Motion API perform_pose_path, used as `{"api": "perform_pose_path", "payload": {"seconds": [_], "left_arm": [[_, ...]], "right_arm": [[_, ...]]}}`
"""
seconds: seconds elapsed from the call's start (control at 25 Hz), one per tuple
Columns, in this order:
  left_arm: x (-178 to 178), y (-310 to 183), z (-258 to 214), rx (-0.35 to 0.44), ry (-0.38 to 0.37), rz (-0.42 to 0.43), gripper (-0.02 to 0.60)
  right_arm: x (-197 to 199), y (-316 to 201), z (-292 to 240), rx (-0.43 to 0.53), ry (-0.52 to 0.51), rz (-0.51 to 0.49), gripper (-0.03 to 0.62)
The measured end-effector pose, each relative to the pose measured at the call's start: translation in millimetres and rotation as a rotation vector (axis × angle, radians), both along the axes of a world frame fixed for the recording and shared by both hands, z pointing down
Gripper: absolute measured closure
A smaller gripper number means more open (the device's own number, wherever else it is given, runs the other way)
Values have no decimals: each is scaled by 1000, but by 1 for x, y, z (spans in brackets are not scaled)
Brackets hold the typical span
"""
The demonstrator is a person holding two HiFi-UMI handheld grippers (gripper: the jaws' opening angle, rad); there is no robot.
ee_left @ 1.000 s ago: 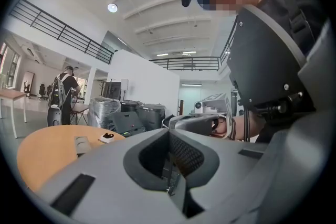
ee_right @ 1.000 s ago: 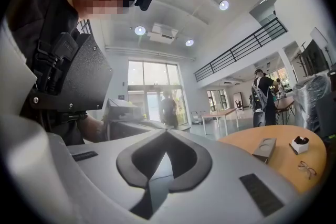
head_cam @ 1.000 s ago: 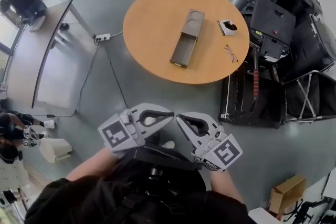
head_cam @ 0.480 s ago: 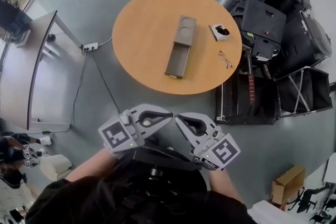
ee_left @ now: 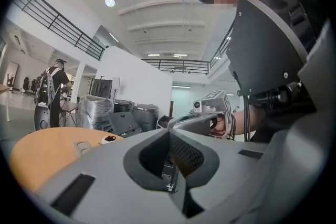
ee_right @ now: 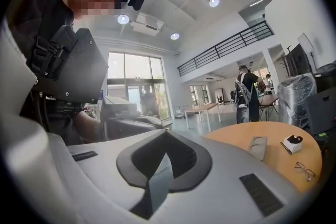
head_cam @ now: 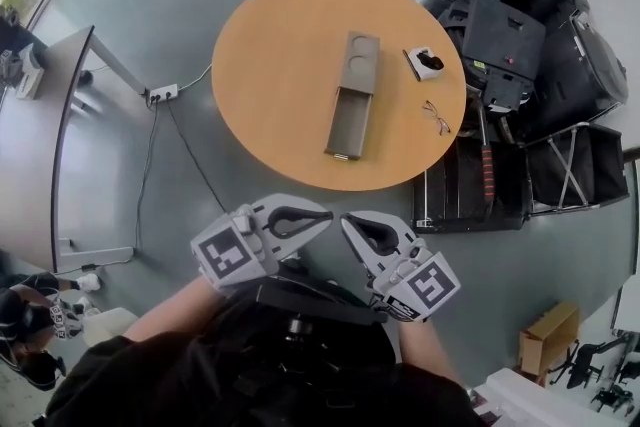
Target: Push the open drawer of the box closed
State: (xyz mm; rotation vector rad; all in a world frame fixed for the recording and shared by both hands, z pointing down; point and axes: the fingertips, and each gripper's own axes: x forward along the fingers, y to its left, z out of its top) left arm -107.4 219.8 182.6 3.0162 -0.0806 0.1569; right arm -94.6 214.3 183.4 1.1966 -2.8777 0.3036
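Note:
The grey box (head_cam: 361, 63) lies on the round wooden table (head_cam: 270, 45), its open drawer (head_cam: 347, 127) pulled out towards me. Both grippers hang low in front of my body, far short of the table. My left gripper (head_cam: 327, 214) and right gripper (head_cam: 345, 220) point at each other, tips almost touching, each shut with nothing held. In the left gripper view the shut left gripper (ee_left: 169, 132) fills the frame, with the box (ee_left: 84, 146) small at the left. In the right gripper view the right gripper (ee_right: 167, 132) is shut, and the box (ee_right: 257, 147) lies at the right.
A small white holder (head_cam: 428, 60) and a pair of glasses (head_cam: 438, 112) lie on the table right of the box. Black cases (head_cam: 520, 35) crowd the table's right side. A power strip (head_cam: 163, 93) with cable lies on the floor, with a grey desk (head_cam: 60, 115) at the left.
The head camera has shifted, so the table and box sit slightly differently in view. Both grippers stay shut in front of my body. The drawer stays open.

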Motion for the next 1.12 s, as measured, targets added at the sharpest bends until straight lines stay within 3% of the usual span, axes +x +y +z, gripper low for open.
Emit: {"api": "perform_pose_path", "payload": {"seconds": [0.52,0.72,1.12], "left_arm": [[-23,-58,18,-26,25,35,548],[-10,-77,36,-30,36,24,548],[28,-133,86,-36,20,-62,548]], "right_arm": [[-16,-57,26,-51,7,80,585],[5,-78,48,-77,-14,119,585],[46,-132,112,-167,-58,92,585]]}}
